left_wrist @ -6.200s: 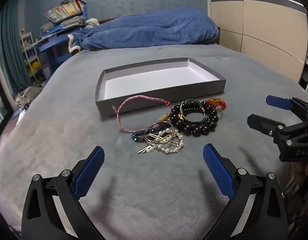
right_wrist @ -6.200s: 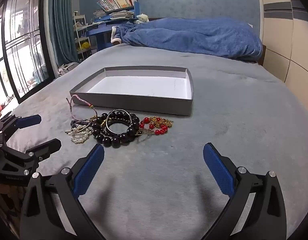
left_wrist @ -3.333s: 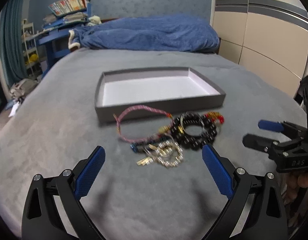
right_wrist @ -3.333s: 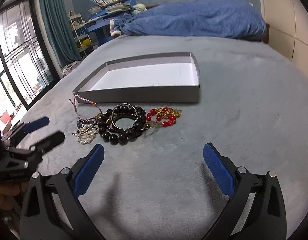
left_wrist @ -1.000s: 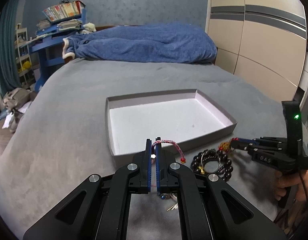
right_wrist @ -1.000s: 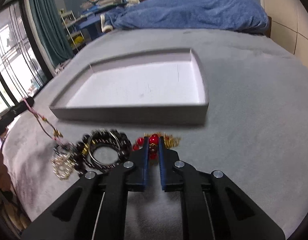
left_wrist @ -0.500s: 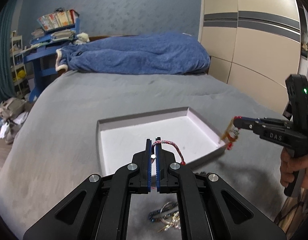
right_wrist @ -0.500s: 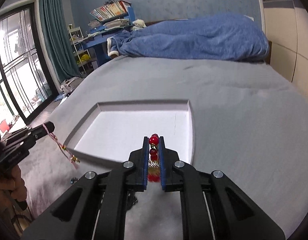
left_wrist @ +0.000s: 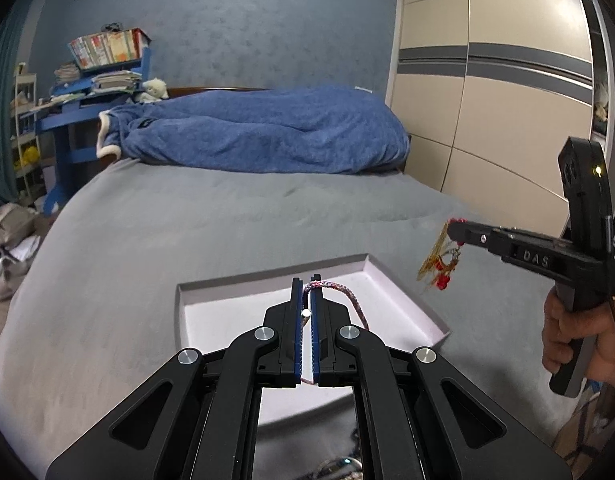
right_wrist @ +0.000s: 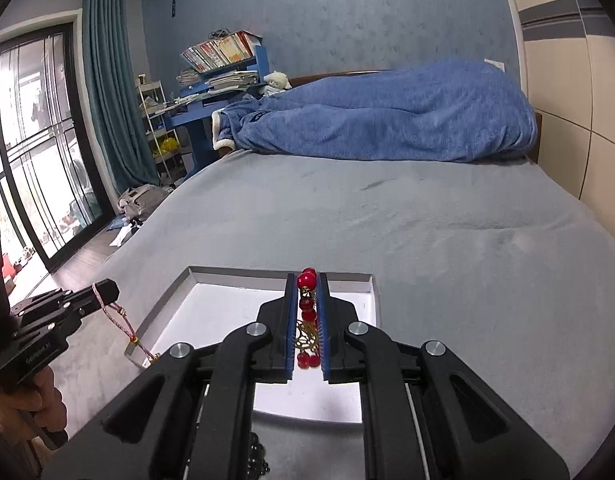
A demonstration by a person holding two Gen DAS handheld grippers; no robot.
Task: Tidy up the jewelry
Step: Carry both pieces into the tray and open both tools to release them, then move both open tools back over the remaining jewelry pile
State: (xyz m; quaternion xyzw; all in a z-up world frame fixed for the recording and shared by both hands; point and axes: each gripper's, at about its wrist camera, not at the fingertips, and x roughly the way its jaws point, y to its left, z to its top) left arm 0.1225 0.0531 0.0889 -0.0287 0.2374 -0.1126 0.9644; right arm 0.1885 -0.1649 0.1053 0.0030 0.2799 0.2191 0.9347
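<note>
My left gripper [left_wrist: 306,286] is shut on a pink braided cord bracelet [left_wrist: 349,298], held in the air over the near part of the grey tray [left_wrist: 403,288]. In the right wrist view the left gripper [right_wrist: 105,290] shows at the left with the cord [right_wrist: 119,318] hanging from it. My right gripper [right_wrist: 307,280] is shut on a red bead and gold chain bracelet [right_wrist: 306,280], above the tray [right_wrist: 167,300]. It shows in the left wrist view [left_wrist: 451,232] with the bracelet [left_wrist: 437,264] dangling right of the tray.
The tray lies on a grey bed [left_wrist: 187,216]. A blue blanket [left_wrist: 259,132] is heaped at the far end. Wardrobe doors [left_wrist: 507,100] stand at the right. Black beads [right_wrist: 255,456] and more jewelry [left_wrist: 339,466] lie near the front, mostly hidden.
Both grippers closed on their bracelets in the pile and lifted them. In the last half second both have risen higher, with the tray now lower in view.
</note>
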